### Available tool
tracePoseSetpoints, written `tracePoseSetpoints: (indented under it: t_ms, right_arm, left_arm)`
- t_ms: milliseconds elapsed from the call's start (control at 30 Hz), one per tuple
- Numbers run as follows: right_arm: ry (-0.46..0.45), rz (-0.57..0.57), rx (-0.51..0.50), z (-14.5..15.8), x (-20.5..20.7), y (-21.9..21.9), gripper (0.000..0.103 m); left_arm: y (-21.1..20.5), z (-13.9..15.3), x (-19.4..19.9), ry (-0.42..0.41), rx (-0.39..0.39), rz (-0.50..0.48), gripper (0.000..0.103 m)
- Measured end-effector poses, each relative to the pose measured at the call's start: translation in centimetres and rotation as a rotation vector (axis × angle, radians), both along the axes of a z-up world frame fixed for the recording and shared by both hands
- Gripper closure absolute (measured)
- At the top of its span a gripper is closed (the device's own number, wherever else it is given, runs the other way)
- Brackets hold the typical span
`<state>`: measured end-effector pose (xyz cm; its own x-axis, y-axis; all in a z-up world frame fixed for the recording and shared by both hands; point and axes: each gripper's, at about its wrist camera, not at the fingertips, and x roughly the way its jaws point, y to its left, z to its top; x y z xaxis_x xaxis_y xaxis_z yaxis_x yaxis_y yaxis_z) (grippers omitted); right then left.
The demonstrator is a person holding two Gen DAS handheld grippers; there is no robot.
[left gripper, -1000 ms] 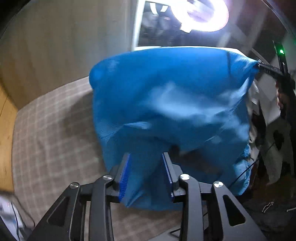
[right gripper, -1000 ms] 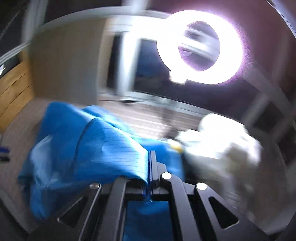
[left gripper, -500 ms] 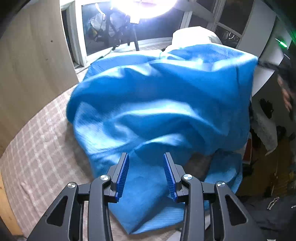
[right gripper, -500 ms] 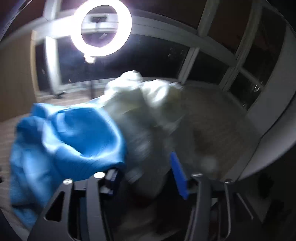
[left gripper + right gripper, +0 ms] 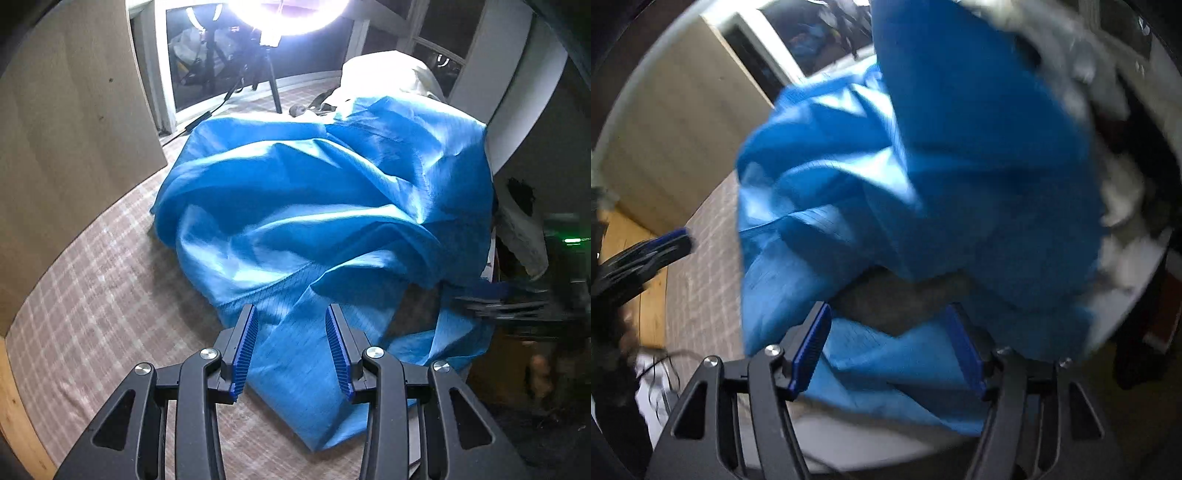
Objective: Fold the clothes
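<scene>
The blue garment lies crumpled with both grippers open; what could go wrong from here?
1. The blue garment is bunched in many layers; the left gripper may pinch several at once.
2. Its right edge hangs near the bed's side, so it could slide off.
3. It lies against the white pile, which the right gripper might snag.

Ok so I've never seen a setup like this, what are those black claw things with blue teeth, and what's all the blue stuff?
Those claws are two handheld grippers, one in each of a person's hands, each with a camera looking along its fingers. One picture comes from the left gripper, the other from the right gripper. The blue stuff is a crumpled blue garment lying on a checked bed cover, waiting to be folded. Both grippers are open above it, holding nothing. Behind sit a white clothes pile and a bright ring light.
</scene>
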<state>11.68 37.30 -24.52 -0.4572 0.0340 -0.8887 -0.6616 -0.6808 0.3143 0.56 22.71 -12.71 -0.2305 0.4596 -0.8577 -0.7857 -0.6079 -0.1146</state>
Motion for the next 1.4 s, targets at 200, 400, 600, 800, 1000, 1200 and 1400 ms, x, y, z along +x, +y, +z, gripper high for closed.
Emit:
tracePoseSetpoints:
  t_ms: [200,400,600,800,1000,1200,1400]
  right_arm:
    - [-0.046,-0.057,0.058,-3.1,-3.9,1.0,0.040]
    - [0.004,-0.044,0.076,-1.6,1.7,0.2,0.040]
    - [-0.015,-0.193,0.110,-0.4,10.2,2.4,0.040]
    - [-0.002,-0.245,0.078,-1.1,13.0,3.3,0.040]
    - [0.070,-0.158,0.086,-0.7,8.5,3.4,0.040]
    - [0.196,-0.036,0.153,1.4,1.5,3.1,0.037]
    - [0.302,0.042,0.078,2.7,-4.6,-0.2,0.032]
  left_arm:
    - [4.6,3.3,-0.9,0.114,-0.041,-0.159,0.065]
    - [14.9,6.6,1.1,0.220,-0.072,-0.451,0.054]
    - [24.8,5.1,4.9,0.187,-0.136,-0.665,0.044]
    - [29.7,2.2,1.3,0.060,-0.104,-0.568,0.102]
    - [19.4,9.3,-4.8,0.152,0.008,-0.293,0.102]
    - [8.9,15.8,-9.7,0.233,0.105,-0.035,0.102]
    - [3.6,17.6,-10.8,0.242,0.114,0.086,0.102]
